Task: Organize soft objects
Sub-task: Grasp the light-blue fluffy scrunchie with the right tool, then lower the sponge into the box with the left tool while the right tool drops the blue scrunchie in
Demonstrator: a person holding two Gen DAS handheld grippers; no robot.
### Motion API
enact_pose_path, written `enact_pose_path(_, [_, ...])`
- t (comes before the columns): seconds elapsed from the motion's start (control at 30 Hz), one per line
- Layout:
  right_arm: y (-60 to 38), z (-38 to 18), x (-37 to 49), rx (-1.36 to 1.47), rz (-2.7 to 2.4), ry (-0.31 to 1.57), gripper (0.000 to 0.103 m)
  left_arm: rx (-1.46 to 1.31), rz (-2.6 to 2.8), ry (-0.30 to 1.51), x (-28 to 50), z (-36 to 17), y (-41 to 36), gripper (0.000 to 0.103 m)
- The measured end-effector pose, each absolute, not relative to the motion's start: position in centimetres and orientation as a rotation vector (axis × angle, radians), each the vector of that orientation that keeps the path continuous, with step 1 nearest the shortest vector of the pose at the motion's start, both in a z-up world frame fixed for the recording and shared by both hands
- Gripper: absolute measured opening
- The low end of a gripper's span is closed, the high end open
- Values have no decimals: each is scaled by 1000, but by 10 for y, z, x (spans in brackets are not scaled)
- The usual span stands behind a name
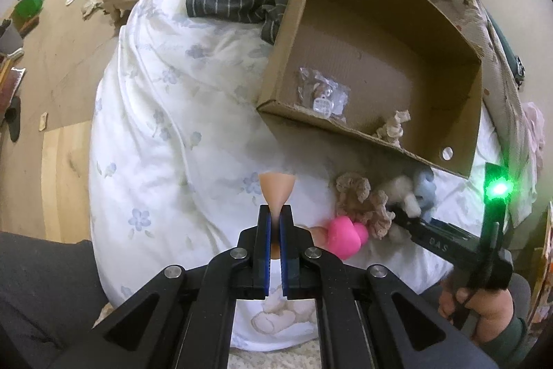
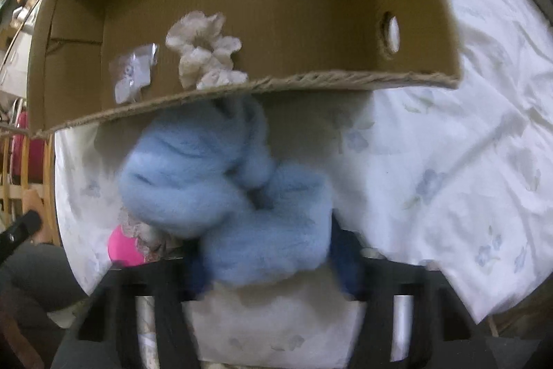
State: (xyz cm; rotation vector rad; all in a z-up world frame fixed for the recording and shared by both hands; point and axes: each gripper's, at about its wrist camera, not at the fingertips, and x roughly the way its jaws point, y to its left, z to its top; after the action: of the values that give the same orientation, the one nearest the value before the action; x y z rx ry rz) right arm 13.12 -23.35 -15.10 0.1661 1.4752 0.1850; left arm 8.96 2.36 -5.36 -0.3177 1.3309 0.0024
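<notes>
Black linkage arms are filling the bottom of the left wrist view, and the left claw [image 1: 275, 217] is pinching a peach soft piece [image 1: 277, 187] between its blue pads, the piece flaring out past the tips. At three o'clock from it, a pink soft toy [image 1: 342, 236] is lying on the floral bed sheet [image 1: 155, 113], touching a beige scrunchie [image 1: 359, 201]. Just beyond, the right claw [image 1: 411, 208] is reaching among a white fluffy item [image 1: 397, 191] and a blue fluffy scrunchie [image 1: 424, 184]. At one o'clock a cardboard box [image 1: 366, 137] is sitting open, holding a clear packet [image 1: 323, 94] and a cream scrunchie [image 1: 394, 125]. A striped cloth [image 1: 238, 0] is lying at twelve o'clock.

Blurred in the right wrist view, the right claw [image 2: 266, 261] is standing partly spread with the blue fluffy scrunchie [image 2: 221, 192] between its fingers; whether the pads are pressing it I cannot tell. At twelve o'clock, the cardboard box [image 2: 345, 82] is holding the cream scrunchie [image 2: 204, 51] and the clear packet [image 2: 133, 75].
</notes>
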Motion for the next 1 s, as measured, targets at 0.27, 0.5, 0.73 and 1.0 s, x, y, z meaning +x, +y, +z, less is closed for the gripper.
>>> enact_pose_path(0.27, [-241, -118, 105, 151, 207, 1422, 42, -345, -14, 1343, 92, -59, 26, 4])
enact_pose_path(0.5, [-261, -82, 82, 284, 257, 1346, 42, -334, -15, 1299, 87, -47, 27, 4])
enact_pose_path(0.73, [-271, -46, 62, 416, 377, 1243, 42, -336, -25, 1246, 78, -30, 28, 4])
enact_pose_path(1.0, [-280, -12, 68, 501, 460, 1150, 42, -324, -54, 1172, 76, 6, 20, 4])
